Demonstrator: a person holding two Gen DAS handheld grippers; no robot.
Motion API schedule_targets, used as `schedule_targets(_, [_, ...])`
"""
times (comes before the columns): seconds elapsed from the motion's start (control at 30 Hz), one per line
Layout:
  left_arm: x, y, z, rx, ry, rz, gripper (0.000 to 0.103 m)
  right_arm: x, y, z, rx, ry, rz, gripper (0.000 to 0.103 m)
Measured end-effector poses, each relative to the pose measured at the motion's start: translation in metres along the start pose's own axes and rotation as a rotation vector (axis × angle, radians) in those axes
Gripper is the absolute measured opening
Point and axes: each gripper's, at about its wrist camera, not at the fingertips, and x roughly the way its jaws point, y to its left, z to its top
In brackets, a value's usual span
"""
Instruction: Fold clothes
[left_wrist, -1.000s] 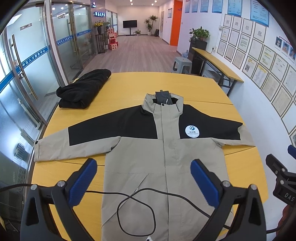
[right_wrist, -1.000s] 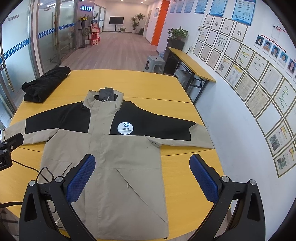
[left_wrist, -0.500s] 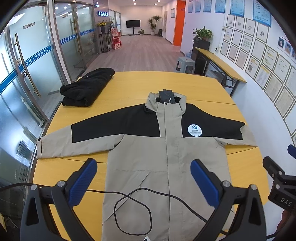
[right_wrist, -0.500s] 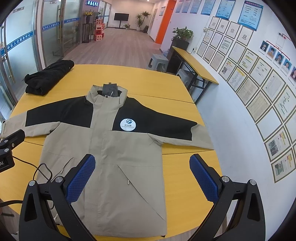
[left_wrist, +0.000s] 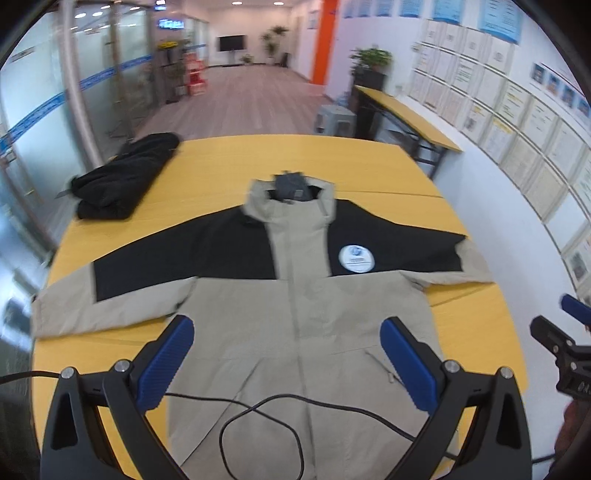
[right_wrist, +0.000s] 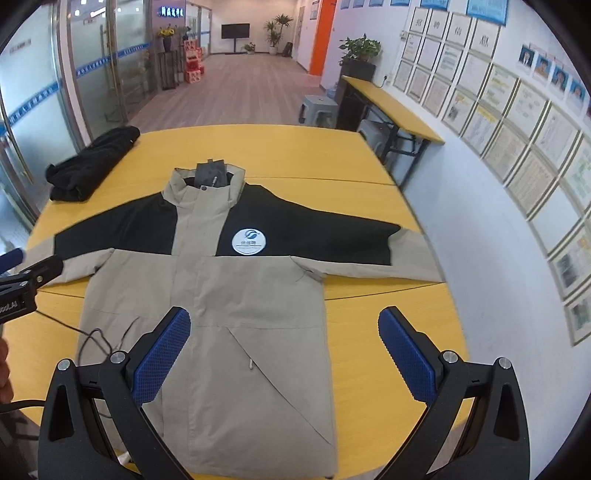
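A beige and black jacket (left_wrist: 303, 306) lies flat, front up, on the yellow table (left_wrist: 280, 162), sleeves spread to both sides; it also shows in the right wrist view (right_wrist: 221, 295). A round white logo (right_wrist: 249, 242) sits on its chest. My left gripper (left_wrist: 288, 354) is open and empty, held above the jacket's lower half. My right gripper (right_wrist: 284, 343) is open and empty, above the jacket's lower right part and hem. Each gripper shows at the edge of the other's view.
A folded black garment (left_wrist: 125, 177) lies at the table's far left corner, also in the right wrist view (right_wrist: 92, 162). A thin black cable (left_wrist: 266, 417) trails over the jacket's lower front. A white wall with framed papers (right_wrist: 517, 147) runs along the right.
Both views have shifted a little: the jacket sits slightly farther right in the left wrist view and the cameras have tilted. Both grippers stay open and empty. The jacket has not moved.
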Motion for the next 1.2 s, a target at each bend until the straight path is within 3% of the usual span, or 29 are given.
schedule_targets(0.1, [0.044, -0.022, 0.014, 0.081, 0.008, -0.069, 0.103, 0.039, -0.066, -0.02, 0.177, 0.002, 0.157, 0.103])
schedule_targets(0.27, [0.141, -0.065, 0.047, 0.13, 0.07, -0.128, 0.103, 0.143, -0.216, -0.068, 0.733, 0.035, 0.399, 0.103])
schedule_targets(0.43, [0.254, -0.115, 0.074, 0.198, 0.151, -0.104, 0.103, 0.236, -0.314, -0.075, 0.915, 0.014, 0.395, 0.103])
schedule_targets(0.7, [0.378, -0.206, 0.104, 0.428, 0.196, -0.099, 0.103, 0.351, -0.402, -0.064, 1.17, 0.026, 0.451, 0.098])
schedule_targets(0.87, [0.425, -0.238, 0.118, 0.492, 0.221, -0.138, 0.103, 0.372, -0.429, -0.055, 1.262, -0.024, 0.459, 0.094])
schedule_targets(0.97, [0.446, -0.25, 0.118, 0.537, 0.24, -0.141, 0.103, 0.375, -0.435, -0.044, 1.247, -0.037, 0.435, 0.094])
schedule_targets(1.07, [0.464, -0.254, 0.115, 0.558, 0.269, -0.136, 0.103, 0.38, -0.443, -0.038, 1.254, -0.045, 0.413, 0.077])
schedule_targets(1.2, [0.475, -0.251, 0.113, 0.548, 0.278, -0.152, 0.103, 0.39, -0.454, -0.054, 1.306, -0.045, 0.391, 0.003])
